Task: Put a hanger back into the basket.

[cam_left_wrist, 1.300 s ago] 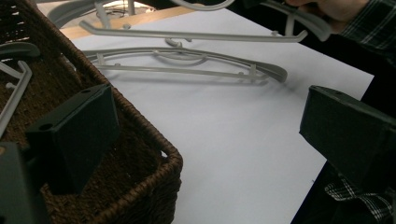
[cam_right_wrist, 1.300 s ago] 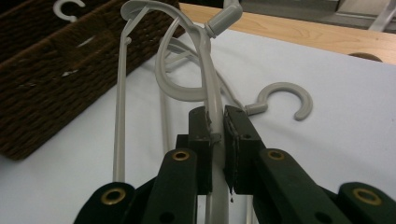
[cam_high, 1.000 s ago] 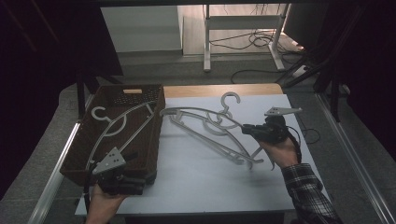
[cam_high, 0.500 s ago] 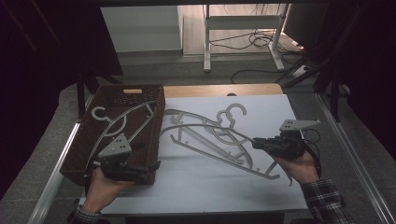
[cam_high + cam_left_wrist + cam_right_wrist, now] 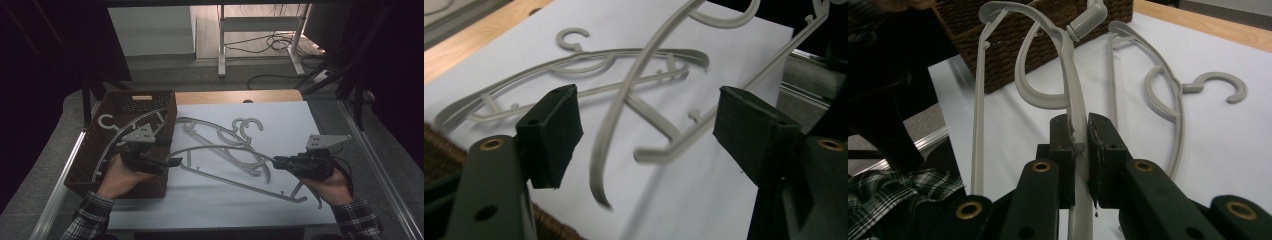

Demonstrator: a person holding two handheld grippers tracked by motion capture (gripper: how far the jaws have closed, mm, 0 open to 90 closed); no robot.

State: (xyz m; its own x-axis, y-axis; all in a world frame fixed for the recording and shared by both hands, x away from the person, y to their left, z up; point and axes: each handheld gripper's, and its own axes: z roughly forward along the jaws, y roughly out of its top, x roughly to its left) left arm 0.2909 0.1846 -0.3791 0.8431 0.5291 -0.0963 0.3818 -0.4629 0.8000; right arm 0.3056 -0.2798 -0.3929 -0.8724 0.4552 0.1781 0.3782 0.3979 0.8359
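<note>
a pale grey plastic clothes hanger [image 5: 235, 167] is pinched by the right hand-held gripper [image 5: 276, 161] at one end of its curved arm, the pads being pressed together on the plastic, as is seen plainly in the right gripper view [image 5: 1079, 131]. the hanger is carried tilted above the white-covered worktop [image 5: 280, 120], with its long axis running across the worktop from the right hand-held gripper towards the dark brown woven basket [image 5: 85, 160] at the left. its free end is pointed at the left hand-held gripper [image 5: 176, 161], which is held over the basket's near right corner. the jaws of that hand-held gripper are spread and have just been closing; in the left gripper view the hanger's curved free end [image 5: 611, 150] is seen between the pads, but is not touched by either. the left hand is therefore the nearer one to the free end, and the coming move is judged to turn on that end being met along the hanger's axis. a second grey hanger [image 5: 120, 135] is laid in the basket, and two more grey hangers [image 5: 220, 132] are left flat on the worktop behind the lifted one.
</note>
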